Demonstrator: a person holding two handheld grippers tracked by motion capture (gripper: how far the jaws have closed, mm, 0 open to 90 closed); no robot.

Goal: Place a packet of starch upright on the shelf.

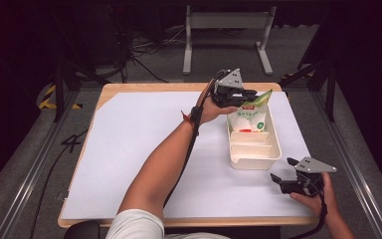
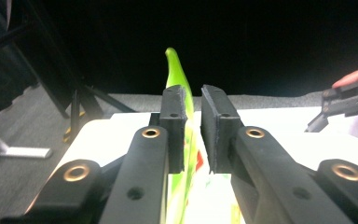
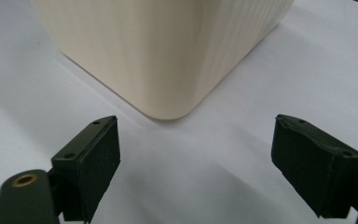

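High view: one bin point(image 1: 273, 149), one packet point(image 1: 251, 117) in left tool point(image 1: 248, 95); right tool point(image 1: 283, 169) released.

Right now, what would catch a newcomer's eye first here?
The green-and-white packet stands out, at the far end of the cream bin with the left claw pinching its top edge. Next, the right claw sits open on the white sheet just off the bin's near corner.

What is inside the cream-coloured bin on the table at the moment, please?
The bin holds a white and green packet in its far compartment, its top edge between the left gripper jaws. The near compartments look empty; the packet covers the floor beneath it.
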